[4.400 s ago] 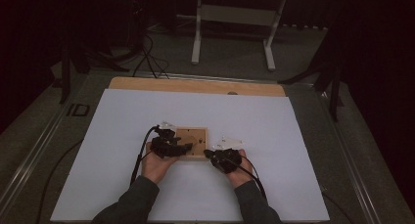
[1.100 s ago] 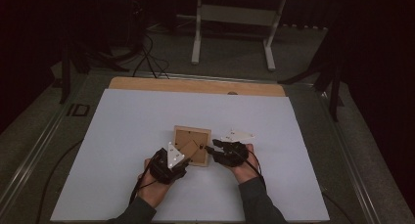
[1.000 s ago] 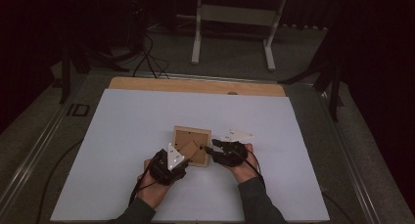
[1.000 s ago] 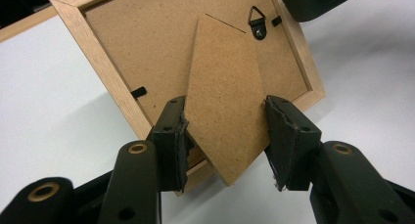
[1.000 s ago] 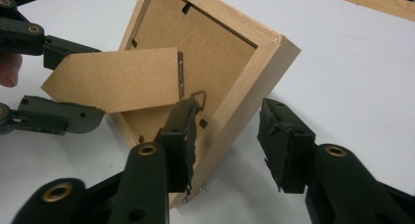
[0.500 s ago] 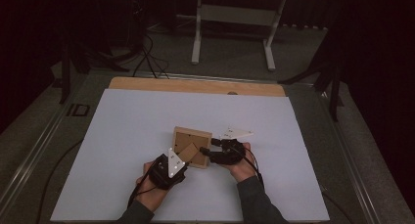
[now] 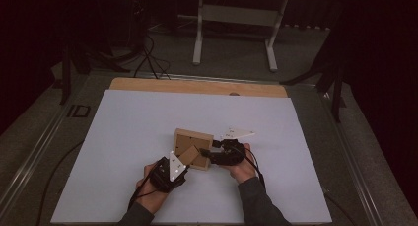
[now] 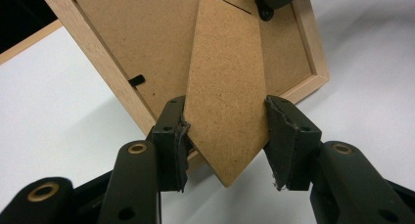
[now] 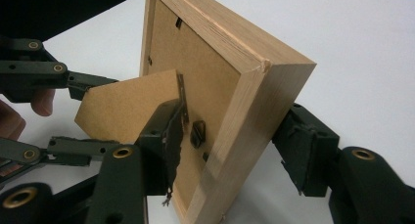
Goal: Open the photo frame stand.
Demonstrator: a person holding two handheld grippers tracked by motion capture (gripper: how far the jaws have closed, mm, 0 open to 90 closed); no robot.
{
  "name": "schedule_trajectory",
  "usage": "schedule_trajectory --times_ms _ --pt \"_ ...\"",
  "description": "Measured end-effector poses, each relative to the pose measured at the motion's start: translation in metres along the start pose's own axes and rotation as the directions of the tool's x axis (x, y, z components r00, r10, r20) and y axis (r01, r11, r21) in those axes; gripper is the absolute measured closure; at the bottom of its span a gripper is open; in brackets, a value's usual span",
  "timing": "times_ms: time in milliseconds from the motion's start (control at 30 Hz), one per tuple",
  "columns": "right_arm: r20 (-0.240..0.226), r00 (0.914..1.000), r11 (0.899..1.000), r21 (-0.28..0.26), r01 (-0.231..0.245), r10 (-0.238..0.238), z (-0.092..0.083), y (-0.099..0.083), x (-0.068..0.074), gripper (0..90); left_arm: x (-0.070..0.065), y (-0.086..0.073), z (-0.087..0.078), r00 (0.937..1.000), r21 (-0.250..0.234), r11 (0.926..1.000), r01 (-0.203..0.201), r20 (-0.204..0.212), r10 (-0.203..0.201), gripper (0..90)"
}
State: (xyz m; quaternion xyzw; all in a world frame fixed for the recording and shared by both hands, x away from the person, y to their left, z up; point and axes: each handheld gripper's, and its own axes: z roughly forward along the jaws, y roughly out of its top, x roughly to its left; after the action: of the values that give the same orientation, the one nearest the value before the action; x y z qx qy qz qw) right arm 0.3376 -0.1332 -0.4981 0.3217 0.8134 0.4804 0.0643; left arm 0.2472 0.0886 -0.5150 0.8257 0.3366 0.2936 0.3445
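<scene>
One white sheet (image 7: 148, 117) covers most of the table, with a strip of wooden board (image 7: 197, 86) left bare along its far edge. Near the middle of the sheet, toward the person's side, the wooden picture frame (image 7: 193, 148) is propped up on one edge, tilted, its brown back turned toward the grippers. A few seconds ago it was lying flat on the sheet. Since then it has been raised and its cardboard easel leg (image 8: 227, 101) has been swung out from the back, so the work of standing the frame up is judged to be well along, with only the setting-down on the leg left. The left gripper (image 8: 226, 121) is closed on that leg, one pad pressed against each of its long edges just above the pointed tip. The right gripper (image 9: 235, 136) straddles the frame's side rail, one jaw behind the back panel and one in front. Its jaws have just been opening with the rail between them, and they now stand spread, so the pads no longer seem to clamp the wood. A small metal hinge (image 9: 182, 99) and a black turn clip (image 8: 137, 79) are seen on the backing. No brand or label is found on the frame. A dark mark (image 7: 79, 111) on the table's left edge looks like lettering but cannot be read with certainty.
</scene>
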Motion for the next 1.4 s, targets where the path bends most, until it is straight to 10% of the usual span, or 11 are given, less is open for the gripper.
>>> schedule_trajectory --times_ms 567,1133,1400 --pt "0.003 0.9999 1.000 0.000 0.013 -0.013 -0.002 0.000 0.000 50.3 0.013 -0.001 0.005 0.9869 0.031 0.9933 0.111 0.114 -0.114 51.0" --pt "0.005 0.9983 0.998 -0.017 0.058 -0.058 -0.008 0.002 0.005 54.9 0.030 -0.002 0.004 0.9267 0.041 0.9673 0.250 0.279 -0.252 63.3" --pt "0.032 0.9946 0.995 -0.024 0.099 -0.098 -0.010 0.004 0.009 56.6 0.030 -0.002 0.008 0.9274 0.057 0.9658 0.253 0.270 -0.259 67.8"
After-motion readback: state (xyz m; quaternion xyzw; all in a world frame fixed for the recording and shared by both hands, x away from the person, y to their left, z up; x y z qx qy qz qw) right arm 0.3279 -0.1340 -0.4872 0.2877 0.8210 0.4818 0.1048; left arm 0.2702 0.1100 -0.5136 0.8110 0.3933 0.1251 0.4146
